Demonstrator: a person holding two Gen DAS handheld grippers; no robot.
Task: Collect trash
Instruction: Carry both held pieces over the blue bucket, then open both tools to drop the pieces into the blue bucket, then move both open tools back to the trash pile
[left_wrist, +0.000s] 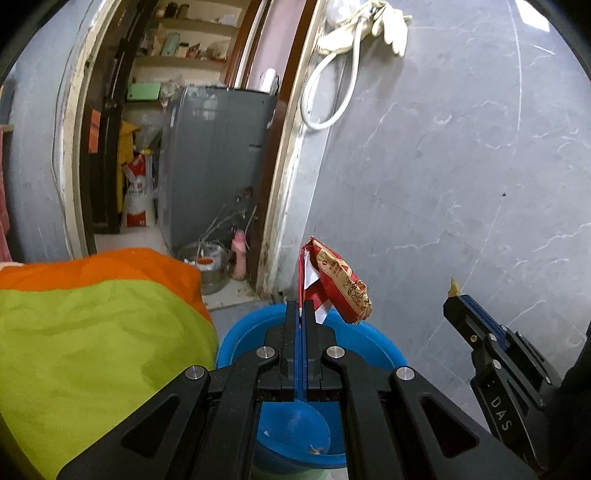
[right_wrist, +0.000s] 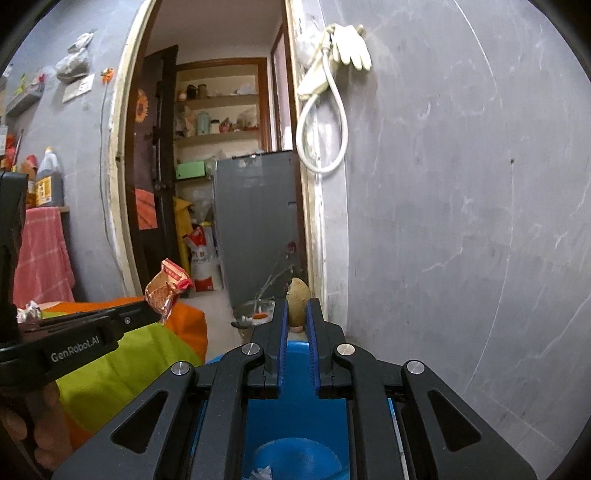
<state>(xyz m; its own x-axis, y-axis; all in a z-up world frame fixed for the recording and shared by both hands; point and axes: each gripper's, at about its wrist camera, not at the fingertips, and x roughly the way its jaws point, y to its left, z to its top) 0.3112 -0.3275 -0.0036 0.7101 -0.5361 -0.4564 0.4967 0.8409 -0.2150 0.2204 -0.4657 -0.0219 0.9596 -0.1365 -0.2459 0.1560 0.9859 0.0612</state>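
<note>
Left gripper (left_wrist: 302, 308) clamped red wrapper (left_wrist: 338, 282), wrapper at 1 o'clock of tips, above blue basin (left_wrist: 236, 343). Right gripper (right_wrist: 296, 314) pinched yellowish scrap (right_wrist: 297, 299) over same basin, 12 o'clock.

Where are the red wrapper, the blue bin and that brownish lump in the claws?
red wrapper (left_wrist: 338, 284), left wrist view, its crumpled middle.
blue bin (left_wrist: 236, 338), left wrist view, its rim.
brownish lump (right_wrist: 297, 301), right wrist view, its middle.

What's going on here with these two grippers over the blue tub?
A person is collecting trash with two handheld grippers. The left gripper is shut on a crumpled red snack wrapper, and the right gripper pinches a small tan scrap. Both are held above the round blue plastic tub, nothing dropped yet.
</note>
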